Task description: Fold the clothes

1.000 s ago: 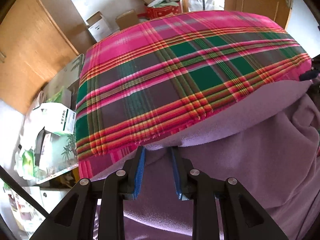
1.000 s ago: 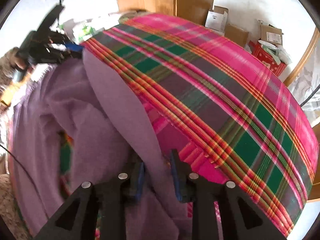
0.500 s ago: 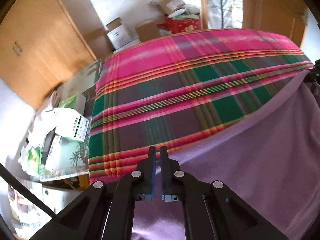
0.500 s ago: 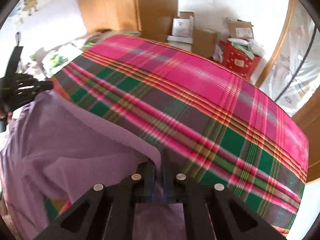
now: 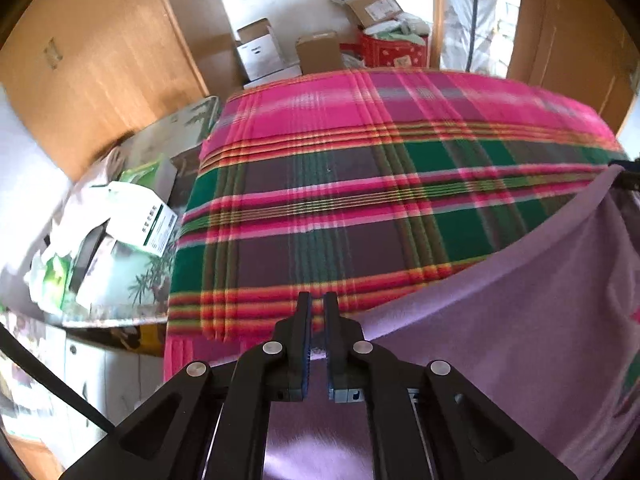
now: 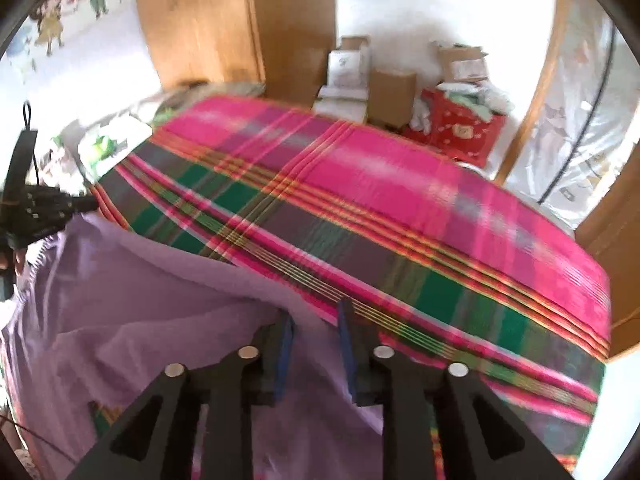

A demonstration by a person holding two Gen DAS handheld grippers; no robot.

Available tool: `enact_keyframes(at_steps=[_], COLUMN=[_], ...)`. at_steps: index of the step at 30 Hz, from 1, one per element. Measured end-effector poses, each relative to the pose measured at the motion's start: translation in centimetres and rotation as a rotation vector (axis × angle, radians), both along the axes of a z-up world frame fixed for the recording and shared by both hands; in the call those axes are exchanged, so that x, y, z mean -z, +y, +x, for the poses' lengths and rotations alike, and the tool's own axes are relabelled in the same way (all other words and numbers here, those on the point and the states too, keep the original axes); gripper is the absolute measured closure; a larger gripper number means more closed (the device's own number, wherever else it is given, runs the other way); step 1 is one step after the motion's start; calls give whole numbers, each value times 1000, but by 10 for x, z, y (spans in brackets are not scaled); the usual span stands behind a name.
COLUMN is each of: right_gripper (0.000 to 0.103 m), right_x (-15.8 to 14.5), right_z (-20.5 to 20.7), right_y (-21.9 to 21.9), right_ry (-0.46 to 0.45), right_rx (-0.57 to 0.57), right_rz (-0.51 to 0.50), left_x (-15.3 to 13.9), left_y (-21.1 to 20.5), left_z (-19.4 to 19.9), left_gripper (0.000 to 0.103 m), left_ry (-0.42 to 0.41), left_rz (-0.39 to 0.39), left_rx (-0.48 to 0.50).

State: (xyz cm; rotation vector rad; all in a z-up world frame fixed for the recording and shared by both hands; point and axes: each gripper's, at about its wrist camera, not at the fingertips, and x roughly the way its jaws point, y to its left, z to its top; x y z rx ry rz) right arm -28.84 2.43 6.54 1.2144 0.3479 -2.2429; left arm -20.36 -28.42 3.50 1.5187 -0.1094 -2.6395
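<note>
The left gripper (image 5: 316, 308) is nearly closed on the hem of the purple garment (image 5: 500, 340), its jaws easing apart slightly, while the right gripper (image 6: 316, 320) is opening with the cloth's edge loose between its blue pads (image 6: 285, 344). The garment hangs stretched between them over the near edge of the plaid blanket (image 5: 380, 184), whose far half lies bare. Cardboard boxes (image 5: 316, 50) and a red bag (image 5: 394, 50) crowd the far wall.

We see a matt, soft lilac cloth (image 5: 500, 344) on a woven plaid blanket (image 5: 360, 200), beside smooth wooden doors (image 5: 92, 60).
</note>
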Motion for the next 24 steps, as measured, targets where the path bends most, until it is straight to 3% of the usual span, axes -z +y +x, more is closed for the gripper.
enact_keyframes(at_steps=[7,12,14,19,24], right_gripper=[79,76,75,71,71], right_x=[-32,-17,-4,17,31], right_z=[56,91,109,144,167], right_y=[105,171,189,207,204], right_ry=[48,-22,-49,-83,-112], right_rx=[149,309,340,348,357], right_rz=[-74,-110,-103,-99,-113], left_x=[-35,-50,-52,-43,-28], left_y=[27,68,93,159,202], left_z=[25,39,47,60,67], left_gripper=[96,95,87,86,86], left_ry=[49,68,67,28,-2], left_rz=[56,88,109,131,90], left_rx=[49,145,209,370,445])
